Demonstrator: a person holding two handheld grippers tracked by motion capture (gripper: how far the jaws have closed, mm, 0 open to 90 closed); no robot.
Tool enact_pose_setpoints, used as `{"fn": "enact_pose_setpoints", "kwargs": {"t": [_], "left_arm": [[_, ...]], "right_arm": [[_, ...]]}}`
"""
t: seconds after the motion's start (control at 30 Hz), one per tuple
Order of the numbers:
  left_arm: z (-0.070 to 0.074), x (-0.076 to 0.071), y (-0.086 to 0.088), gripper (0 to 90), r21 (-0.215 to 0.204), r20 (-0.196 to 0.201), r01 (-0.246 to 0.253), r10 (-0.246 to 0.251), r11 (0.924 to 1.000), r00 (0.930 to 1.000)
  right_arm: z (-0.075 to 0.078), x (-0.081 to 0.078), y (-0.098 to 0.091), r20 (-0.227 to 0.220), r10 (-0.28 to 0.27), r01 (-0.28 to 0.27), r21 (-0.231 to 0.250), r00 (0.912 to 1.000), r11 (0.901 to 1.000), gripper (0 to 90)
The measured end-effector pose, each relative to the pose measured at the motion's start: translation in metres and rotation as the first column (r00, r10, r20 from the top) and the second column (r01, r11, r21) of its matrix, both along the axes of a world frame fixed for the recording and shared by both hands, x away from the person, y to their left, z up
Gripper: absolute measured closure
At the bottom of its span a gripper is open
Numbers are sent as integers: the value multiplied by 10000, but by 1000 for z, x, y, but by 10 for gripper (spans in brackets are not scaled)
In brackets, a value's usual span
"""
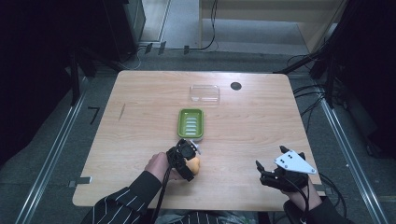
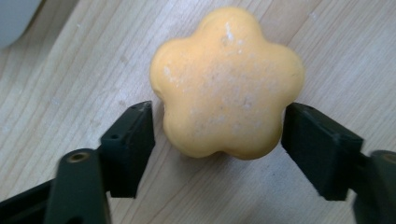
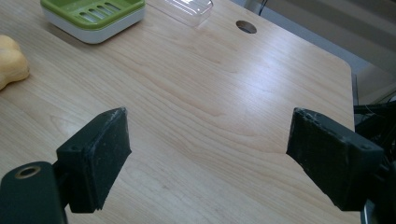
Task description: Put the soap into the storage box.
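Observation:
An orange flower-shaped soap lies flat on the wooden table, near the front edge and left of centre. My left gripper stands over the soap with one jaw on each side. A thin gap shows at the left pad, and the right pad sits at the soap's edge, so the jaws read as open. Near the front right of the table, my right gripper stands wide open with nothing between its pads. In the right gripper view the soap is at the far left.
A green soap dish with a slotted tray on a white base sits just beyond the soap, also in the right gripper view. A clear plastic lid lies farther back. A round cable hole is beside it.

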State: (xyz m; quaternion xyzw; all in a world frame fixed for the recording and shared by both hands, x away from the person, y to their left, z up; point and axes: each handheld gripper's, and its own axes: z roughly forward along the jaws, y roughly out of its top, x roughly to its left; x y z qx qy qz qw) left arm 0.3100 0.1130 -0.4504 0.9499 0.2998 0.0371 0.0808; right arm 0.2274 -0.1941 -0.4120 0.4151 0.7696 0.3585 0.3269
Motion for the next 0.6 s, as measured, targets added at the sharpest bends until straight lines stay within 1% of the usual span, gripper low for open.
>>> {"fn": "enact_pose_setpoints", "kwargs": {"t": [0.07,0.17,0.2,0.23,0.27,0.3,0.33,0.4,0.43,0.5,0.57,0.6], "left_arm": [[-2,1,-2,246,46,-34,104,-104,9999,9999],[-4,2,-4,253,118,-35,135,-135,9998,9999],[-4,2,-5,259,174,36,145,-146,9997,9999],[-5,3,-6,284,272,17,280,-280,9992,9996],[-6,3,-8,291,391,45,323,-325,9987,9995],[-7,3,-9,294,398,49,341,-343,9986,9994],[-7,3,-9,312,500,67,403,-407,9979,9991],[-7,3,-8,316,478,21,453,-454,9978,9990],[-7,4,-7,324,486,-13,559,-559,9973,9984],[-6,3,-7,345,487,-44,588,-587,9971,9983],[-6,3,-6,393,424,-15,631,-631,9971,9980],[-6,3,-5,393,347,-5,593,-593,9976,9982]], "right_arm": [[0,0,0,-10,19,-19,-12,10000,10000,137],[0,0,0,-8,27,-27,-33,10000,10000,137],[0,0,0,11,14,-14,-11,10000,10000,137],[0,0,0,17,2,-2,2,10000,10000,137],[0,0,1,-6,23,-23,-38,10000,10000,137],[0,0,1,5,35,-35,-58,10000,10000,137],[0,0,0,12,-4,4,2,10000,10000,137],[0,0,0,-2,6,-6,-25,10000,10000,137],[0,0,0,6,8,-8,-9,10000,10000,137],[0,0,0,-2,26,-26,-45,10000,10000,137],[0,0,0,4,1,-1,-13,10000,10000,137],[0,0,0,8,-2,2,-8,10000,10000,137]]}}
